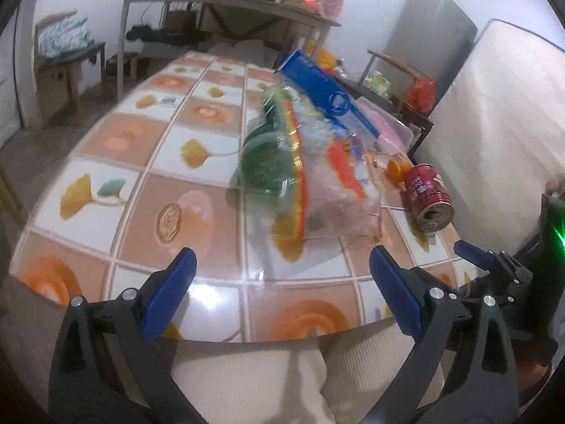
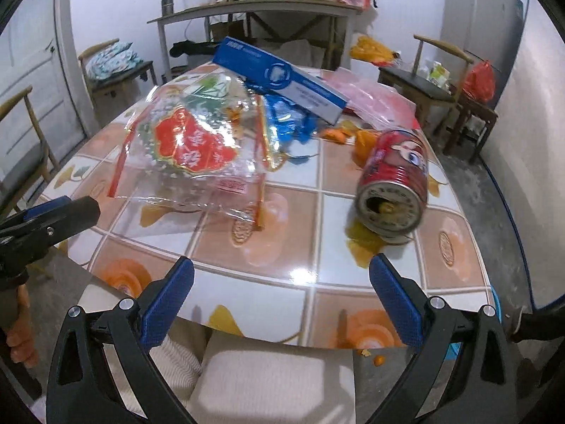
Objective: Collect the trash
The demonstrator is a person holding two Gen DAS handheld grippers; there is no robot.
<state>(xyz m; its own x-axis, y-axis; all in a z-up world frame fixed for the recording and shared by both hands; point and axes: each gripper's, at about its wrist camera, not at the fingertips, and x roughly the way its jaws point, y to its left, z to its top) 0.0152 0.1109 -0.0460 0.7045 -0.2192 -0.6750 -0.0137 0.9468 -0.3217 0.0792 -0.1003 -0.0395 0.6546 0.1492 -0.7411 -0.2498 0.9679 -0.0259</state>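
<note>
Trash lies on the tile-patterned table (image 1: pixel 134 190) (image 2: pixel 317 282). A crumpled clear plastic bag (image 1: pixel 332 183) (image 2: pixel 187 148) with red and green print sits mid-table. A long blue box (image 1: pixel 328 95) (image 2: pixel 282 77) rests tilted on the pile behind it. To the right, a red drink can (image 1: pixel 427 190) (image 2: pixel 399 173) lies on its side, its opened end facing me, beside orange peel (image 1: pixel 397 169) (image 2: pixel 365 139). A blue wrapper (image 2: pixel 286 123) and a pink bag (image 2: pixel 370 95) lie behind. My left gripper (image 1: pixel 282 258) and right gripper (image 2: pixel 282 263) hover open over the near edge, both empty.
Wooden chairs (image 2: pixel 106 67) (image 2: pixel 434 84) stand at both sides of the table. A loaded shelf table (image 2: pixel 254 10) stands at the back wall, a grey fridge (image 2: pixel 483 17) at the right. A person's light trousers (image 2: pixel 268 381) are below the edge. Peel bits (image 2: pixel 378 360) lie on the floor.
</note>
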